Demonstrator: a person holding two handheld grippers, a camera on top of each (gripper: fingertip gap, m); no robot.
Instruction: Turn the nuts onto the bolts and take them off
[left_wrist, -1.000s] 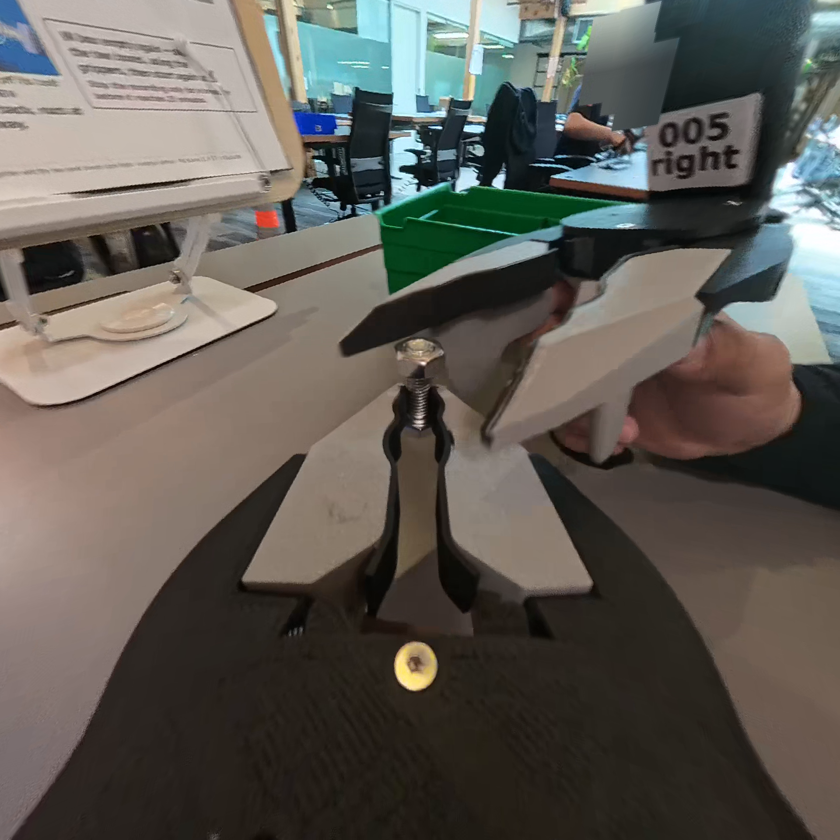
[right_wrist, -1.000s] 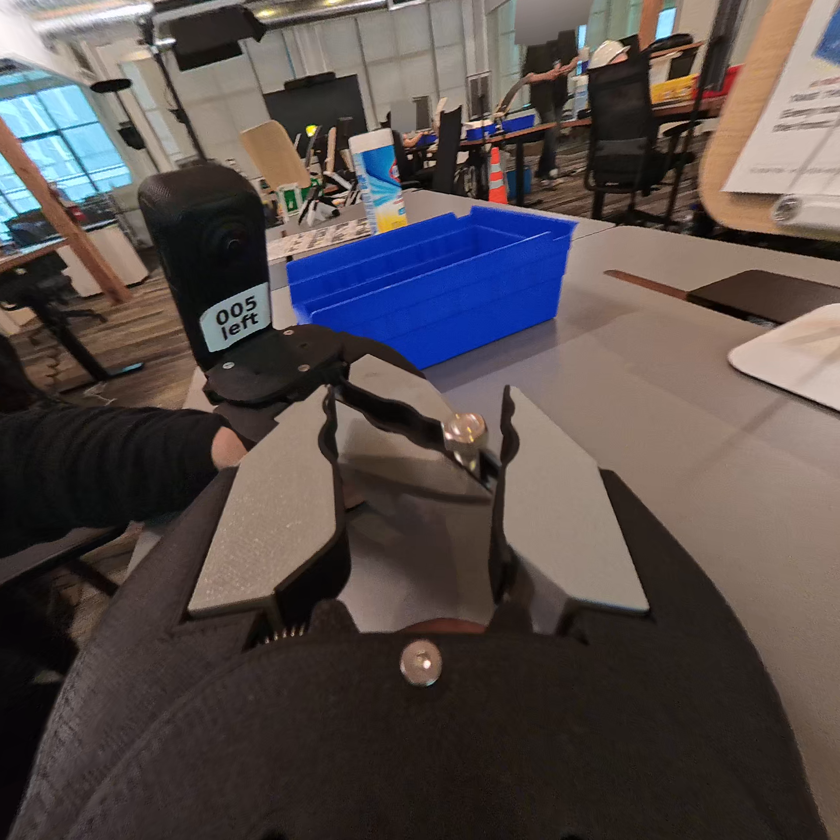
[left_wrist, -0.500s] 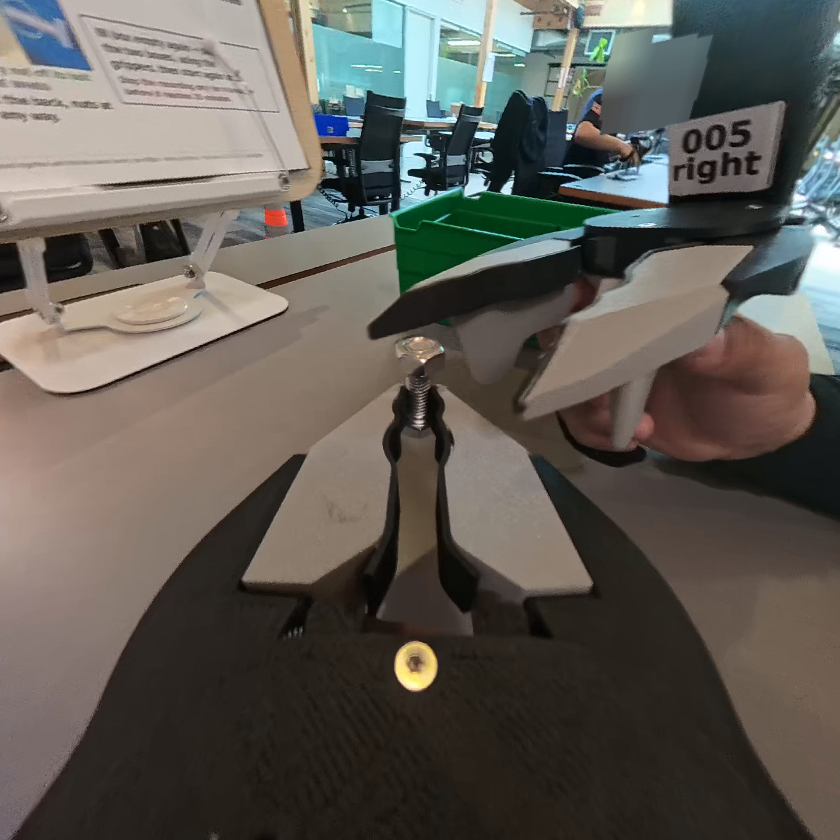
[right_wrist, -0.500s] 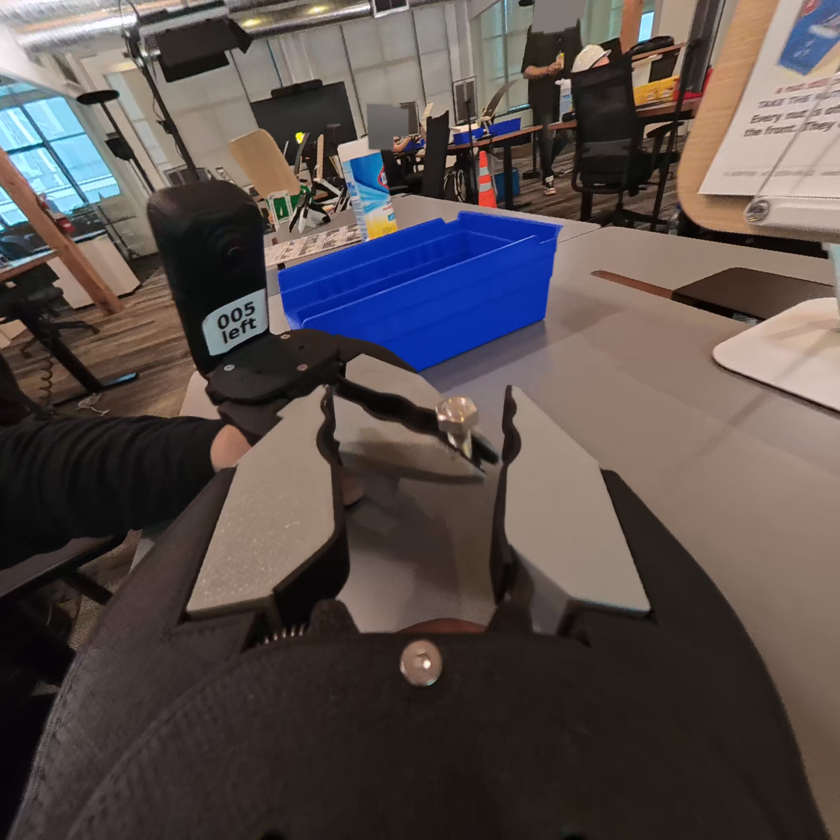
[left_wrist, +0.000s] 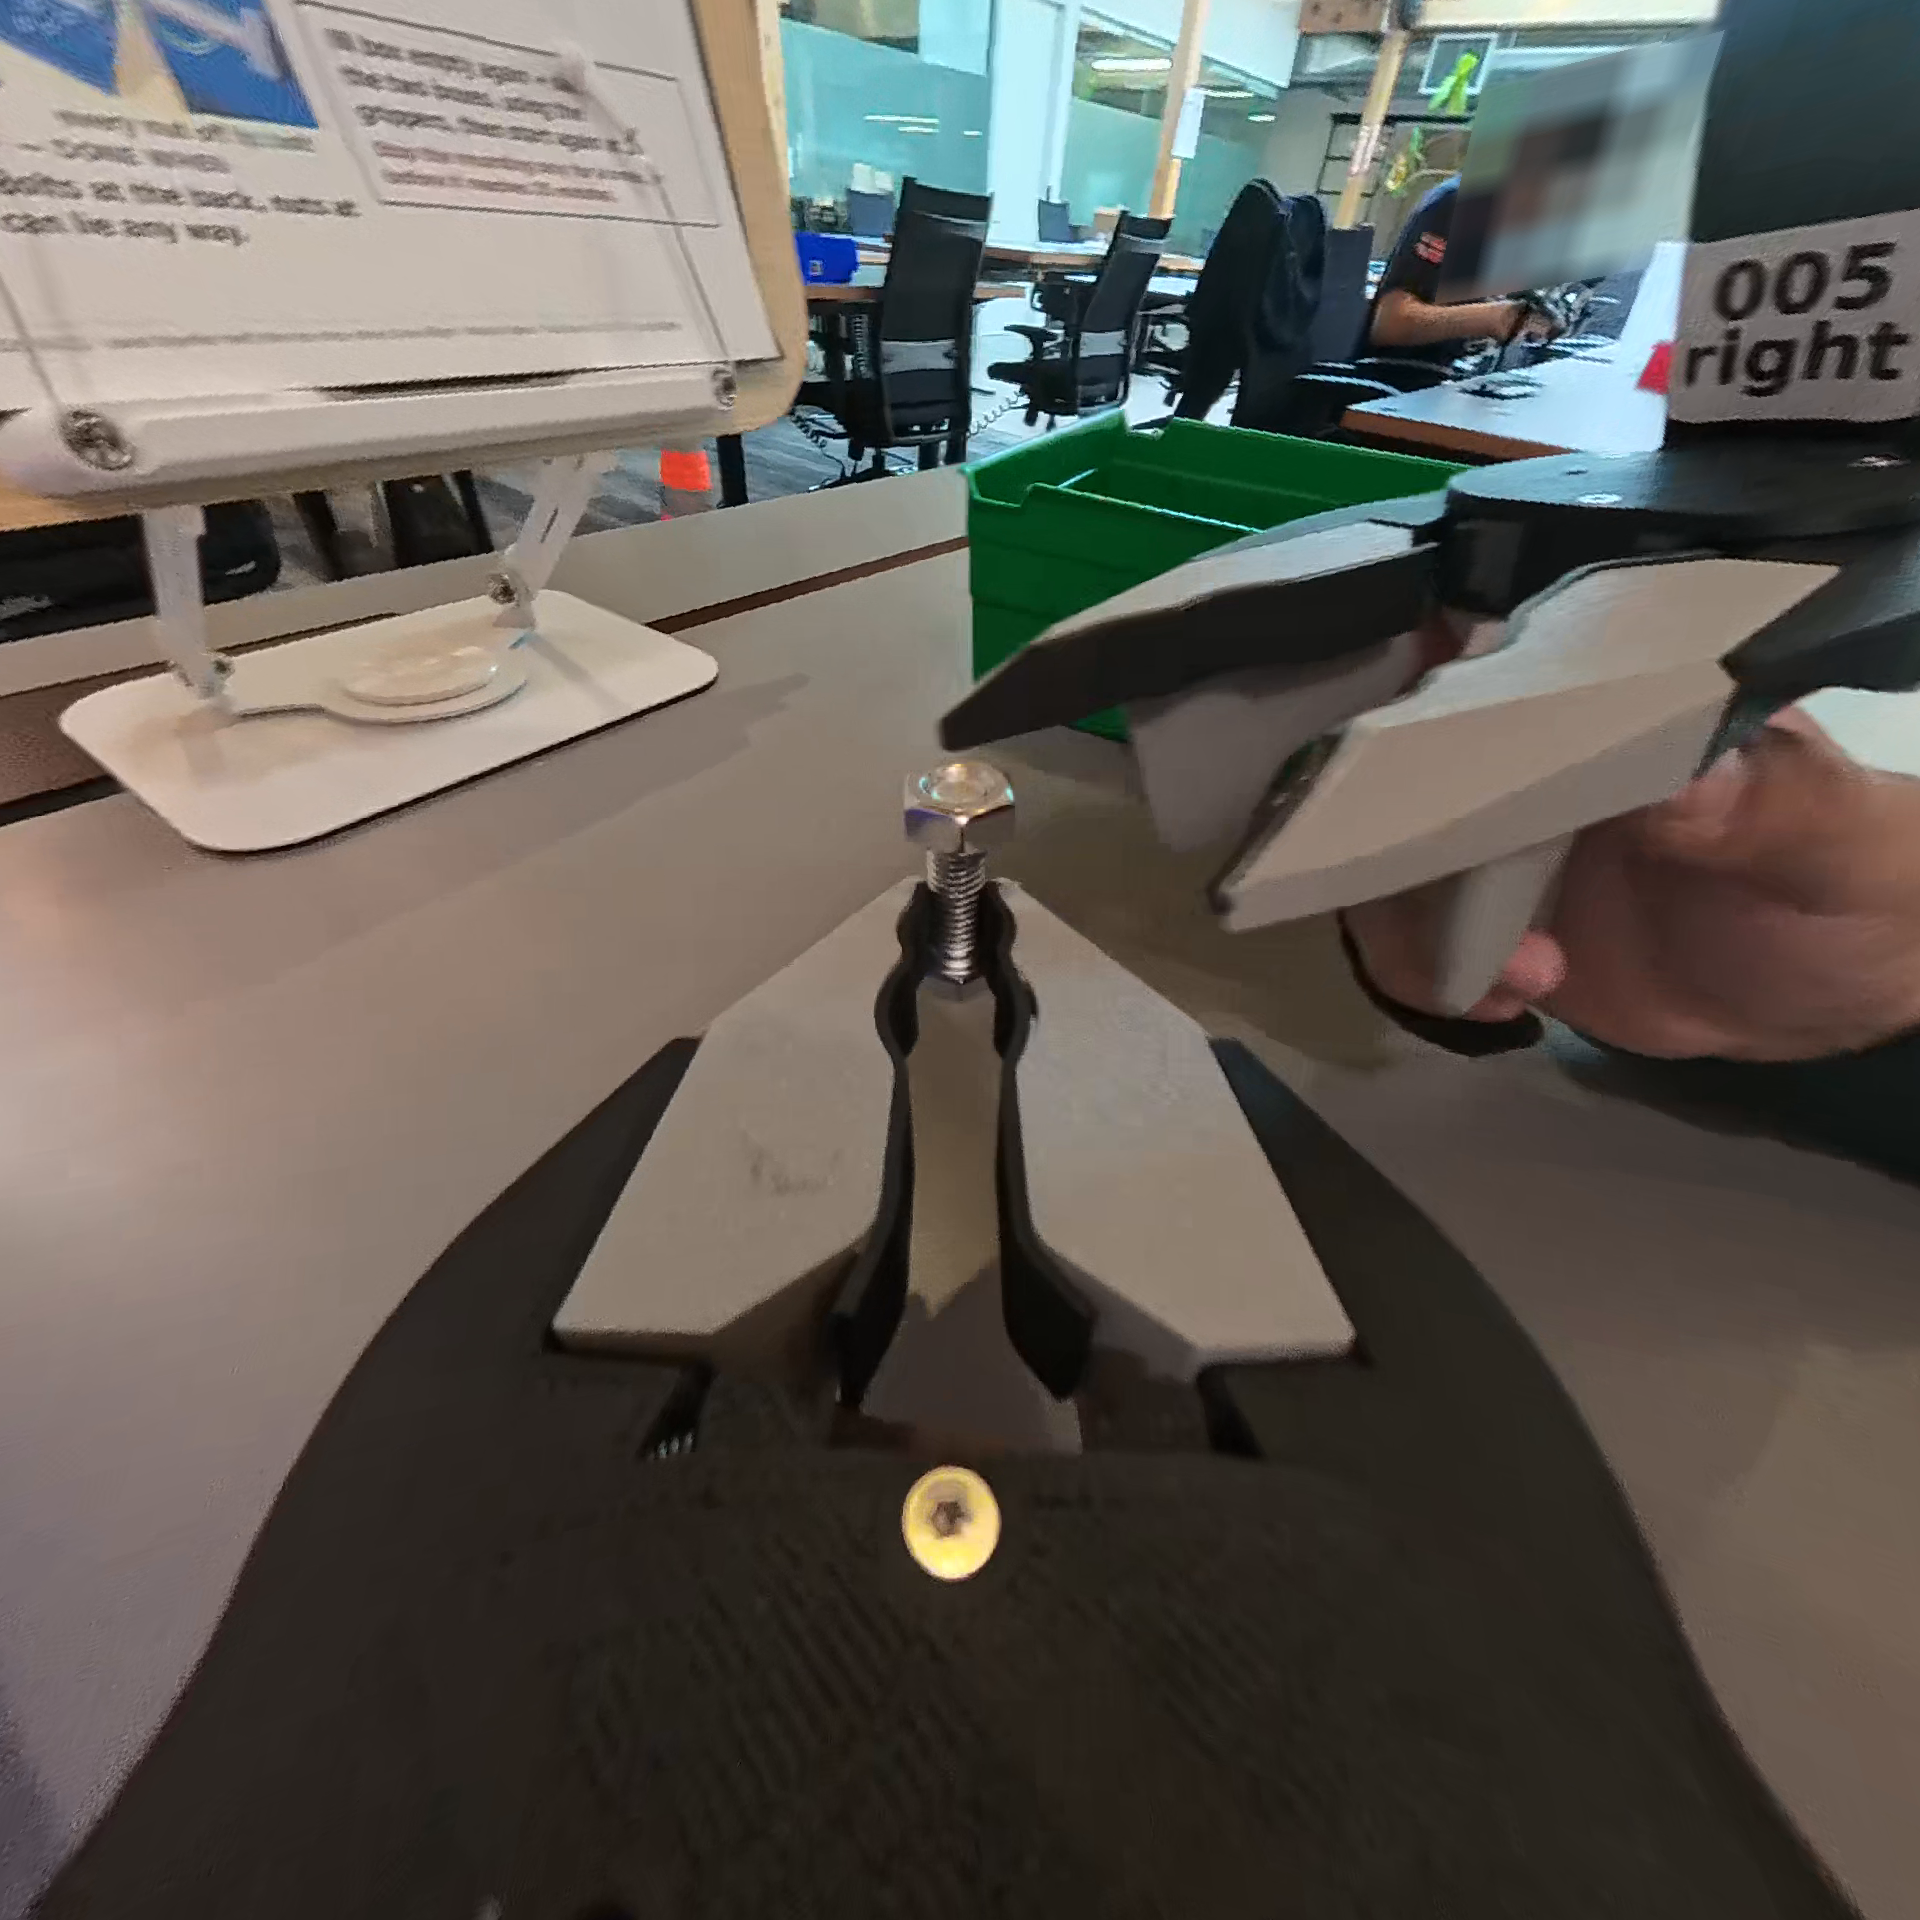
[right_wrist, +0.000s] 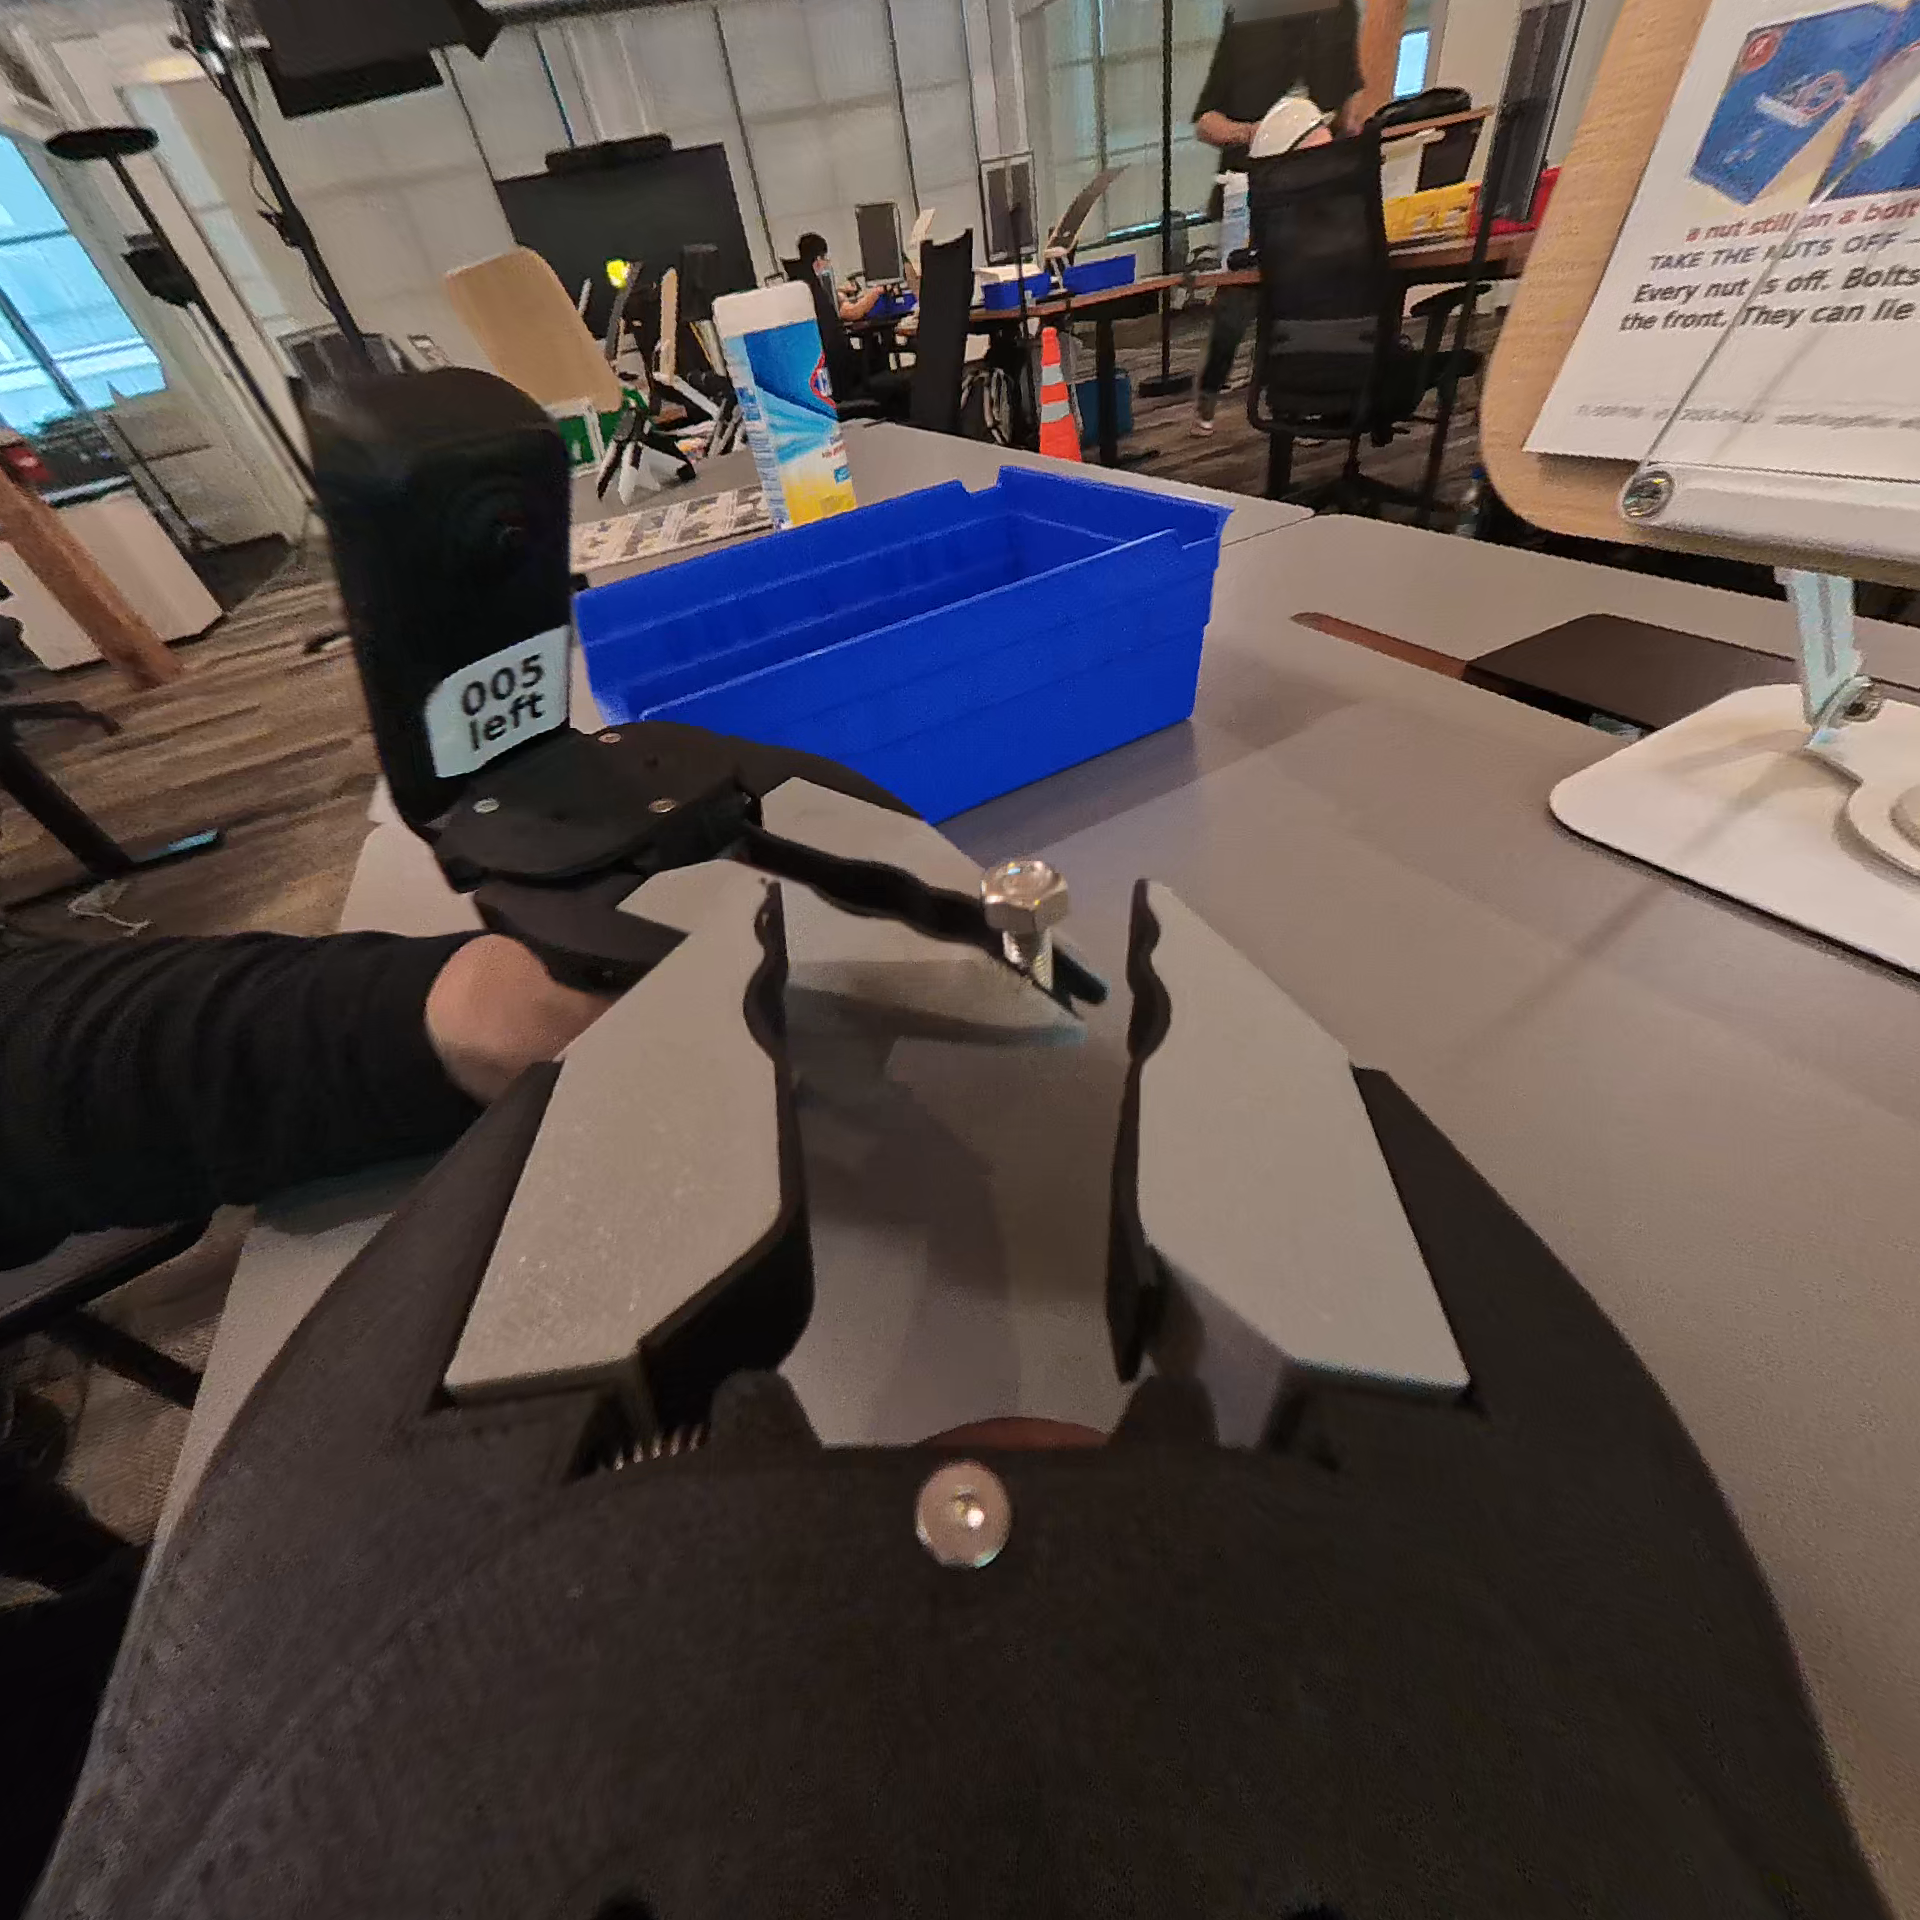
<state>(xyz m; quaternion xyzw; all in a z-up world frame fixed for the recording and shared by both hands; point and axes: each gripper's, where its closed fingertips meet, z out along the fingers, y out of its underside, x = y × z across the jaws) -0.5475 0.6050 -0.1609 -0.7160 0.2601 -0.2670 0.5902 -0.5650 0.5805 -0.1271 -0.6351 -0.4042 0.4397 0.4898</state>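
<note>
Two sets of tongs meet over the grey counter (left_wrist: 416, 1039). The left tongs (left_wrist: 956, 961) are clenched on the threaded shank of a silver steel hex-head bolt (left_wrist: 957, 831), gripping it low so that the head and a short run of thread stand free above the black fingertips (left_wrist: 906, 961). I see no separate nut on the exposed thread, though the lower end of the shank is hidden between the tips.

The bolt's long axis is close to vertical, head up, and it is carried clear above the counter rather than resting on it. Held this way it probably serves as a fixed post: the left side keeps it from turning while the free upper part is offered to the other tool.

The right tongs (right_wrist: 956, 956) are released, jaws spread wide with nothing between them. In the right wrist view the bolt (right_wrist: 1023, 914) shows beyond the gap, nearer the right-hand finger, with the left tool coming in from the left. From the left wrist view the right tongs (left_wrist: 1081, 800) hang just beside and slightly above the bolt head, not touching it, turned on their side.

A blue plastic bin (right_wrist: 914, 644) sits behind the left tool and a green plastic bin (left_wrist: 1143, 520) behind the right one, both well apart from the bolt. A white tilted instruction stand (left_wrist: 395, 665) rests at the far side of the counter.
</note>
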